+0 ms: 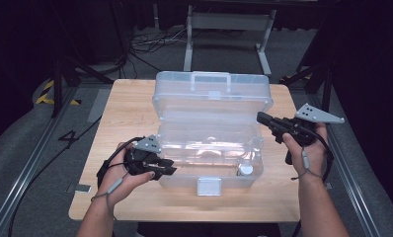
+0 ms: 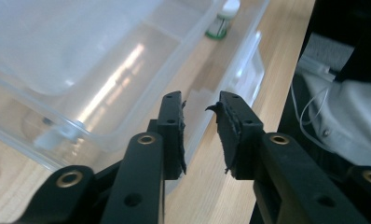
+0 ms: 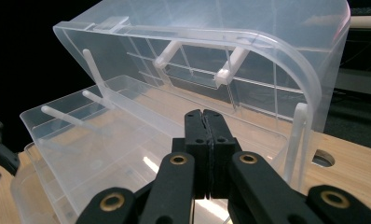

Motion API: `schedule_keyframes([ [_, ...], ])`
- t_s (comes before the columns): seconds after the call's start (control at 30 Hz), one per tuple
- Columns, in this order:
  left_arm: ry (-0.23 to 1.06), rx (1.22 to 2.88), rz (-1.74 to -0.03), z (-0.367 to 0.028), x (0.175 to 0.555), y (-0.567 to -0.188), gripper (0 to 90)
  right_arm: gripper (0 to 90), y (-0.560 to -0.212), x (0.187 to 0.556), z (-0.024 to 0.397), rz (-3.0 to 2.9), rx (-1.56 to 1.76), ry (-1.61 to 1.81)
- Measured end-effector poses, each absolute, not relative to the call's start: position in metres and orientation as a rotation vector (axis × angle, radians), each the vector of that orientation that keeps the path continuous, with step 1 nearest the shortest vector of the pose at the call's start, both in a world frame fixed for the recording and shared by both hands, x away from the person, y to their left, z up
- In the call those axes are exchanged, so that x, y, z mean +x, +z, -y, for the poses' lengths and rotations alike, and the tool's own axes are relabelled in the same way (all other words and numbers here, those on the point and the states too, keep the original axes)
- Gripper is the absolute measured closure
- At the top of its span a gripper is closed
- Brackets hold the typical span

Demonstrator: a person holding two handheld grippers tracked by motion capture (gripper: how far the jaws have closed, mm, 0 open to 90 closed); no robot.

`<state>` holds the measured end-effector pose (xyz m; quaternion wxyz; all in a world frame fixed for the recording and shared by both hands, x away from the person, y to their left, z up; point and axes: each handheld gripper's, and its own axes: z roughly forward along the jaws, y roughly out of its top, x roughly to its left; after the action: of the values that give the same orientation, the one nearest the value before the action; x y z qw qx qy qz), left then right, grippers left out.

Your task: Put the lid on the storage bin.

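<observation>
A clear plastic box (image 1: 161, 140) stands mid-table, its lid (image 1: 212, 96) swung up and back. A small white-capped bottle (image 1: 245, 170) sits in the base's front right corner. My left gripper (image 1: 171, 167) hovers at the box's front left corner; its jaws stand apart with nothing between them. In the left gripper view the gripper (image 2: 200, 105) points along the box's front wall (image 2: 127, 60) toward the bottle (image 2: 219, 21). My right gripper (image 1: 259, 116) is at the box's right side near the lid hinge, jaws pressed together and empty. In the right gripper view it (image 3: 203, 114) faces the lid (image 3: 267, 42) and an inner tray (image 3: 81, 126).
The wooden table (image 1: 130, 108) has bare strips on both sides of the box and along the front. A square white latch (image 1: 209, 186) hangs from the box's front wall. A metal stand (image 1: 229, 22) and cables lie on the floor beyond the far edge.
</observation>
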<state>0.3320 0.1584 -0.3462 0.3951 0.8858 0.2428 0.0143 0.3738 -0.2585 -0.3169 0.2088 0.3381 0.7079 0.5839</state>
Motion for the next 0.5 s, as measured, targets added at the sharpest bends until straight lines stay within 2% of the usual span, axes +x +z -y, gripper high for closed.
schedule_keyframes([
  [0.27,0.062,2.129,-0.609,-0.165,0.332,-0.324,78.7,90.0,-0.316,0.373,0.265,-1.948,0.961,1.618],
  [0.5,0.149,1.997,-0.652,-0.170,0.337,-0.312,79.6,90.0,-0.322,0.376,0.268,-1.951,0.979,1.595],
])
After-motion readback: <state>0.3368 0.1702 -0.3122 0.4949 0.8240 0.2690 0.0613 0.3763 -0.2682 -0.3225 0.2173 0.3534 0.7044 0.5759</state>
